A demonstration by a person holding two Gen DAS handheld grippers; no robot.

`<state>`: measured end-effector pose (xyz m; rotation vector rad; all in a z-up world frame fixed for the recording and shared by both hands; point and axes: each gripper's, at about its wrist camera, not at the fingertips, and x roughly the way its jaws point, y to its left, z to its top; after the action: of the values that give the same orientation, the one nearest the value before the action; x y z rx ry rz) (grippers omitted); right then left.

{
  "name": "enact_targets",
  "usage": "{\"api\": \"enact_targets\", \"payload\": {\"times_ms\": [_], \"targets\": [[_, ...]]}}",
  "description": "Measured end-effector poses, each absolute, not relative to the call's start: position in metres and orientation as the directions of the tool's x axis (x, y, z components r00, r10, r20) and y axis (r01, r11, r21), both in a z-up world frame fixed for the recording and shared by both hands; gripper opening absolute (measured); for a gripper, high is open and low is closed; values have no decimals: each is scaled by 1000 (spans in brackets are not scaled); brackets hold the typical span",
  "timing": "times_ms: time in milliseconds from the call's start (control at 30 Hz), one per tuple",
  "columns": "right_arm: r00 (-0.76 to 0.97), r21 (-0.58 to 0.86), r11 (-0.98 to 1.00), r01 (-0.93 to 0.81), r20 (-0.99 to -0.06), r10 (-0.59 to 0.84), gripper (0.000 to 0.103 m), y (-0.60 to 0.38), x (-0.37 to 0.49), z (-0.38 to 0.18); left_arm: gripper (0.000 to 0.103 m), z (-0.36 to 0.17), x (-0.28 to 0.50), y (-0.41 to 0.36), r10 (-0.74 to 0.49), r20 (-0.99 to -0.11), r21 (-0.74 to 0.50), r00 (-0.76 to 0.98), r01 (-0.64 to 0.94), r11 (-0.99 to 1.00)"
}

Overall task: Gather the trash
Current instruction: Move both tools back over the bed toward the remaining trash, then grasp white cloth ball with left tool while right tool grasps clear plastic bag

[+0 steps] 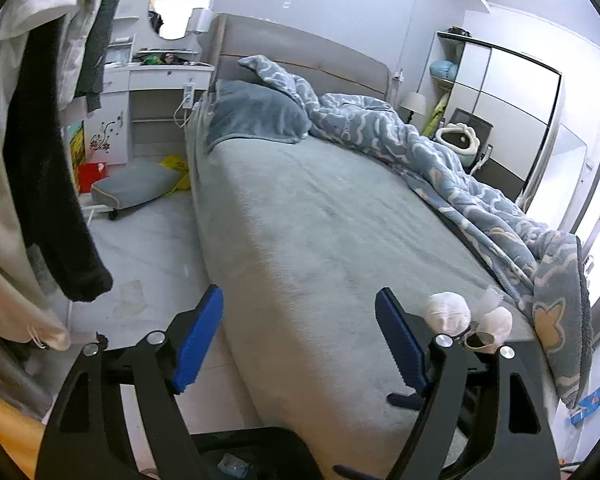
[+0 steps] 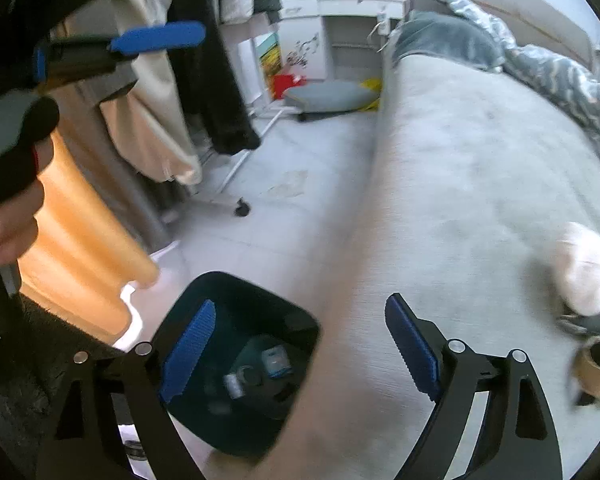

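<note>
My left gripper (image 1: 300, 336) is open and empty, hovering over the near corner of the bed (image 1: 320, 220). Two white crumpled paper balls (image 1: 448, 312) and a cardboard tape roll (image 1: 480, 342) lie on the grey sheet just right of its right finger. My right gripper (image 2: 300, 352) is open and empty too, with a black trash bin (image 2: 204, 292) on the floor under its left finger; several scraps lie in the bin. On the bed to its right are a white paper ball (image 2: 588, 268) and the tape roll (image 2: 596, 368). A blue wrapper (image 1: 592, 398) lies on the floor at the far right.
A rolling rack of hanging clothes (image 1: 48, 184) stands left of the bed. A grey cushioned stool (image 1: 136, 190) and a yellow bag sit on the floor near a white dressing table (image 1: 160, 80). A rumpled blue duvet (image 1: 440, 160) covers the bed's far side. A hand (image 2: 4, 216) holds the left gripper's handle.
</note>
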<state>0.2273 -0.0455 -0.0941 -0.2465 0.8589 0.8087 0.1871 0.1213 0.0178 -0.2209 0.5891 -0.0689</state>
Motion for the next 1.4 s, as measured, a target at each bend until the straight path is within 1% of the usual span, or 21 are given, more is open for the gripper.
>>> {"api": "enact_targets", "payload": {"times_ms": [133,533,867,1167,1400], "targets": [[430,108,718,-687,-736,523,90,-70,234,-86,85,16,192,107,-143,-541,-235,829,14,972],[541,62,804,-592,-709,453,90,-139,254,-74,85,9,212,61,-188,-556,-236,809,63,970],[591,58,850,-524,-694,411,90,-188,275,-71,86,-1,235,32,-233,-577,-249,783,103,963],[652,38,882,-469,-659,375,90,-224,295,-58,86,-15,258,-6,-285,-613,-251,737,161,955],[670,63,907,-417,-653,353,90,-254,318,-55,87,-30,273,-31,-315,-642,-240,699,207,948]]}}
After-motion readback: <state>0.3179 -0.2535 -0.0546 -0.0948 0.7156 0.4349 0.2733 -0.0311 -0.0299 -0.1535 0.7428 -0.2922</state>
